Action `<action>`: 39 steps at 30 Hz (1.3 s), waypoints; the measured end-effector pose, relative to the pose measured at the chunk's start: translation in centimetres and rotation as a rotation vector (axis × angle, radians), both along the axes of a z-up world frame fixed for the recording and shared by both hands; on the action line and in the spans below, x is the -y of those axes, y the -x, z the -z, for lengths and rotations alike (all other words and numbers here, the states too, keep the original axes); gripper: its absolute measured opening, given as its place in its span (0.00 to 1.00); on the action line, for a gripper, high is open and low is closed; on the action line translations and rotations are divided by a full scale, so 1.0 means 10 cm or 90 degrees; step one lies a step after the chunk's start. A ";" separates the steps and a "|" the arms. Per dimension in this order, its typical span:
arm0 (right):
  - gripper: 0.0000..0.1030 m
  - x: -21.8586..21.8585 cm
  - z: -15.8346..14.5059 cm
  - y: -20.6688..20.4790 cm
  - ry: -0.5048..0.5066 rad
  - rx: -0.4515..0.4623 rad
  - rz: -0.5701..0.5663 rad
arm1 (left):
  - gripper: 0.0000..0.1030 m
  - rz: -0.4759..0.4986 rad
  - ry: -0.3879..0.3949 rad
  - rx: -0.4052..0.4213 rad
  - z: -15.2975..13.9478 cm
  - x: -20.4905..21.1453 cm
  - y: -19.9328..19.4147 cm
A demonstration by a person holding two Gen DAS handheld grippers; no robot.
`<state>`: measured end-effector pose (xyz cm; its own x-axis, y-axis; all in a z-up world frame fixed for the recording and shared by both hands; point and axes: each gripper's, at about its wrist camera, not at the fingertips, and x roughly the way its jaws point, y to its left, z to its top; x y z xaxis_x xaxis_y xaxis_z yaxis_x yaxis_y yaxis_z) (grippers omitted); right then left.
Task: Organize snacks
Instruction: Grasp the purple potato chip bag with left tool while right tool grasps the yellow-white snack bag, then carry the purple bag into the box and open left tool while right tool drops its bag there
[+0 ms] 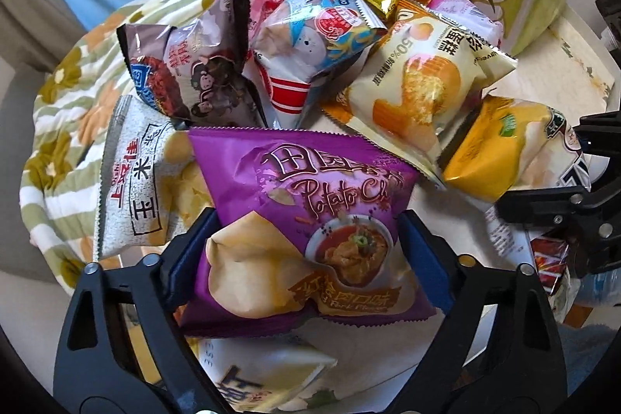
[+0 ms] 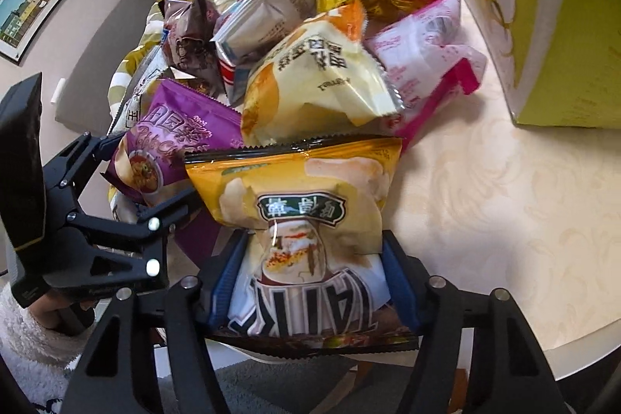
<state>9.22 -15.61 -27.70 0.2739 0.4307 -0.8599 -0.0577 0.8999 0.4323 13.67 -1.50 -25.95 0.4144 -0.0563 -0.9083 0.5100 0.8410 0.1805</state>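
Left gripper, fingers closed against the purple chip bag, whose long axis ran forward between them; right gripper likewise pinched the yellow chip bag. Both bags lay on the surface, the green box nearer the right hand.

R claw clamped on yellow chip bag, snack pile behind

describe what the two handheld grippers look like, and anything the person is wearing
Both grippers are black plastic linkage frames with triangular cut-outs and round silver pivot pins. The left gripper and right gripper each carry blue pads on the inner faces of the fingers. In the right wrist view, a white fluffy fleece sleeve shows behind the left gripper's black handle.
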 end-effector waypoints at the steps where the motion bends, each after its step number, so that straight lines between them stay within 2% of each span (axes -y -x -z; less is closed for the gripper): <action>1: 0.61 0.02 0.00 0.01 0.000 -0.001 0.004 | 0.81 -0.001 0.000 0.001 -0.01 -0.02 -0.01; 9: 0.61 0.04 0.00 -0.01 0.002 -0.005 0.013 | 0.71 0.000 0.006 0.001 -0.07 -0.07 -0.02; 19: 0.61 -0.11 -0.18 0.03 0.000 0.011 0.017 | 0.70 -0.015 0.027 0.004 -0.30 -0.20 0.02; 32: 0.61 -0.07 -0.78 0.15 0.023 0.077 0.034 | 0.70 -0.046 0.094 0.044 -0.83 -0.46 0.18; 39: 0.61 0.11 -1.23 0.08 0.026 0.131 0.062 | 0.70 -0.074 0.137 0.080 -1.24 -0.31 0.02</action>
<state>8.43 -16.69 -15.43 0.4836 0.3602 -0.7977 -0.0525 0.9217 0.3843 13.49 1.64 -13.53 0.5381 -0.1887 -0.8215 0.3930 0.9183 0.0465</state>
